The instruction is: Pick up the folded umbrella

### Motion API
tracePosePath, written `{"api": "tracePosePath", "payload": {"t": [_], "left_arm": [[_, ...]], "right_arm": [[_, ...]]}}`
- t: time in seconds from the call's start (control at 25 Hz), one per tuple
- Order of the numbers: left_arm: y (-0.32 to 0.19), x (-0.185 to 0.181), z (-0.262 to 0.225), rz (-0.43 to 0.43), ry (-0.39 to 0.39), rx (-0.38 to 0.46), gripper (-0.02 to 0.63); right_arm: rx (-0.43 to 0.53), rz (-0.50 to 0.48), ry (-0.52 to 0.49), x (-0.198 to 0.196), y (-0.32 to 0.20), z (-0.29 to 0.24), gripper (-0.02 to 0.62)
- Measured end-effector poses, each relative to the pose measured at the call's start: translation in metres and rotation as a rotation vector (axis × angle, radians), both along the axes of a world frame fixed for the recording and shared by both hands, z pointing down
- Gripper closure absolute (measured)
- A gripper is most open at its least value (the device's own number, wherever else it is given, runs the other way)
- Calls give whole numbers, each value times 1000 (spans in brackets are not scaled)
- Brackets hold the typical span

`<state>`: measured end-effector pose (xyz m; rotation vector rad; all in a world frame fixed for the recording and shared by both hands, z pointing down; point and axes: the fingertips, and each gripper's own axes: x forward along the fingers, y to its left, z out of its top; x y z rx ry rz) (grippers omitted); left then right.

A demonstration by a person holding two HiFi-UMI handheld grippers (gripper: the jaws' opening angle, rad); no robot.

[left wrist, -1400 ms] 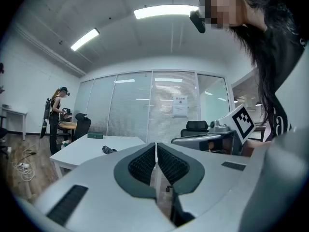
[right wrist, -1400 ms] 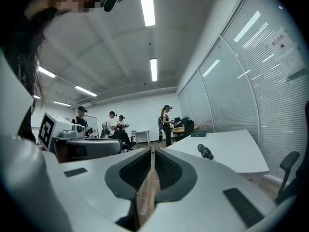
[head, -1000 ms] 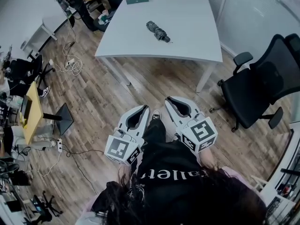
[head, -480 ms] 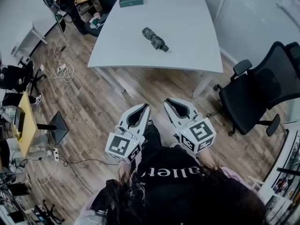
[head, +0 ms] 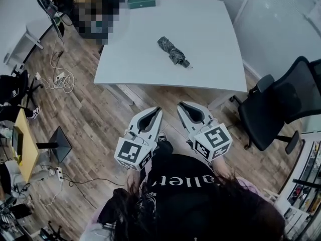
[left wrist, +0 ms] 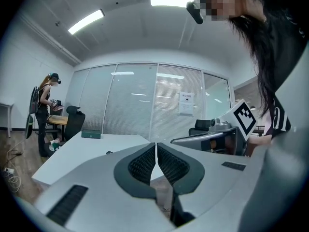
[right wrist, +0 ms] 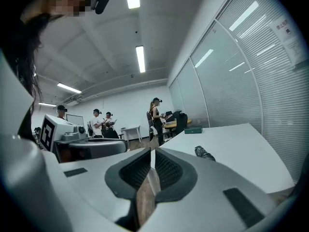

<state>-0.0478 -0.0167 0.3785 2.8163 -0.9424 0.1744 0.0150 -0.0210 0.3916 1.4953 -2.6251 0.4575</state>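
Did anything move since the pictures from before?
The person has walked closer to the table, so it and the folded umbrella look nearer in the head view. Nothing was grabbed or let go. The left gripper and right gripper stay shut and empty; the umbrella still lies on the table.

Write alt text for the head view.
A folded umbrella lies untouched on a white table; nearer the viewer, over wood floor, the left hand-held gripper and right hand-held gripper point toward it, both shut and empty. A black office chair stands at right.
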Motion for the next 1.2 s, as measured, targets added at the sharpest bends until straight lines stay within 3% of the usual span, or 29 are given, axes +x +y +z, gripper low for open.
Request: {"api": "tracePosePath", "payload": {"t": [0.2,0.48,1.2], "left_arm": [[-37,-16,4,53,-38,34,577],[-69,-31,9,112,-32,17,577],[-115,-13,21,146,-16,-50,578]], "right_arm": [[-15,-3,1,-29,-41,5,557],[-32,42,16,-47,-78,13,555],[-106,129,40,-8,-137,41,555]]}}
